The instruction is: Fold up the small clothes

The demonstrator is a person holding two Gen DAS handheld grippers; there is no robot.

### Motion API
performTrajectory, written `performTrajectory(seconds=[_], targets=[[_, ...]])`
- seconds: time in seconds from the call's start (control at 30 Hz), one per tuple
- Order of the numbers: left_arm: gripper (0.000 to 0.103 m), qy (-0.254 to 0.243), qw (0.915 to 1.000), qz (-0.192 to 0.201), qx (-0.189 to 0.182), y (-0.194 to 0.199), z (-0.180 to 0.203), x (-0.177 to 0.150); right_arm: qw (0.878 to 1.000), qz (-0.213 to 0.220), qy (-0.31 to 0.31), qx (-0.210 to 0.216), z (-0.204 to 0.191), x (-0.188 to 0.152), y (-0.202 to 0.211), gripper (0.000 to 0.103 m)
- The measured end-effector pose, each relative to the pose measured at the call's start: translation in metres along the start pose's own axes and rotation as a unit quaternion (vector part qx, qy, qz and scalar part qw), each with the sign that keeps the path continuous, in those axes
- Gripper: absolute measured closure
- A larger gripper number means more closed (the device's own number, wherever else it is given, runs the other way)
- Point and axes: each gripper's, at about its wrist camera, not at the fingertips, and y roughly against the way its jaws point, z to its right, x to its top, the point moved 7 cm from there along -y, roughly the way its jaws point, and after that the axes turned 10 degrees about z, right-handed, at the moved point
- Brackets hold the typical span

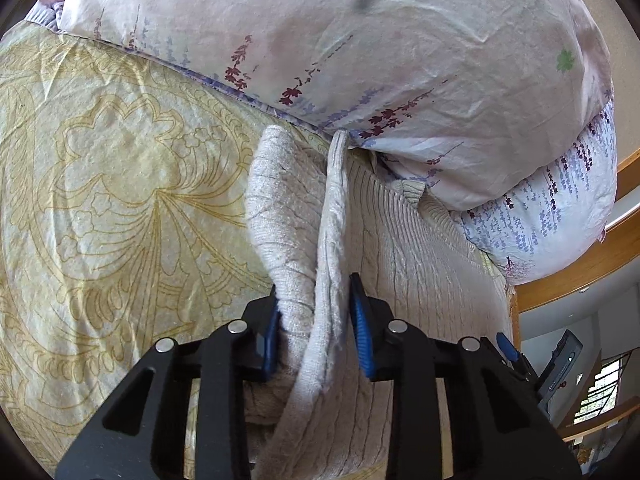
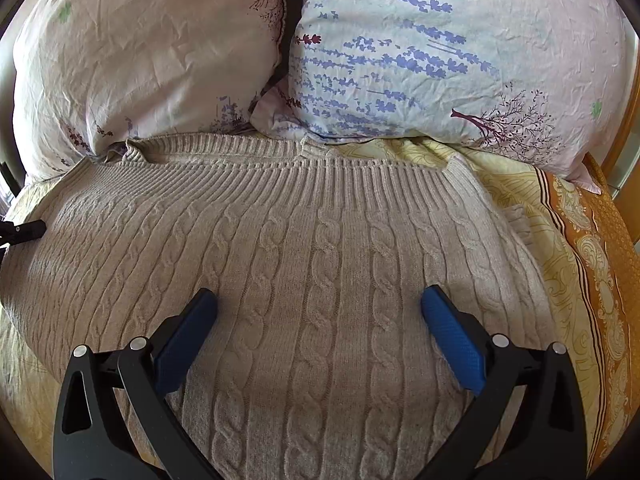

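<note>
A beige cable-knit sweater (image 2: 304,248) lies flat on the bed, its ribbed hem toward the pillows. My left gripper (image 1: 316,320) is shut on a bunched fold of the sweater (image 1: 288,216) at its left side, lifted off the bedsheet. My right gripper (image 2: 318,320) is open and empty, its blue pads (image 2: 452,336) spread just above the sweater's middle. The tip of the left gripper shows at the left edge of the right wrist view (image 2: 22,230).
Two floral pillows (image 2: 440,48) (image 2: 132,48) lie at the head of the bed, touching the sweater's hem. A yellow patterned bedsheet (image 1: 100,180) covers the bed. The wooden bed frame (image 1: 580,276) runs along the right side.
</note>
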Motion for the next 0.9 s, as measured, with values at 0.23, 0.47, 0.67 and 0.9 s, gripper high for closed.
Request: performTrajectory(seconds=[0.23,0.47,0.67,0.9], targets=[[0.081,0.017,0.9999,0.003,0.001,0.001,0.003,0.0,1.0,0.0,0.0,0.0,0.0,0.0,0.001,0.001],[0.083,0.05,0.9984,0.012,-0.024,0.009,0.011,0.0,1.0,0.0,0.0,0.001,0.0,0.0,0.0,0.001],[0.085,0.053,0.9954,0.027,-0.074,0.022,0.049,0.001,1.0,0.0,-0.004,0.004,0.002,0.0,0.001,0.001],[0.087,0.053,0.9861,0.029,-0.154,0.026,0.121,-0.008,0.988,0.037,-0.109,0.104,0.023,0.015,0.02,0.001]])
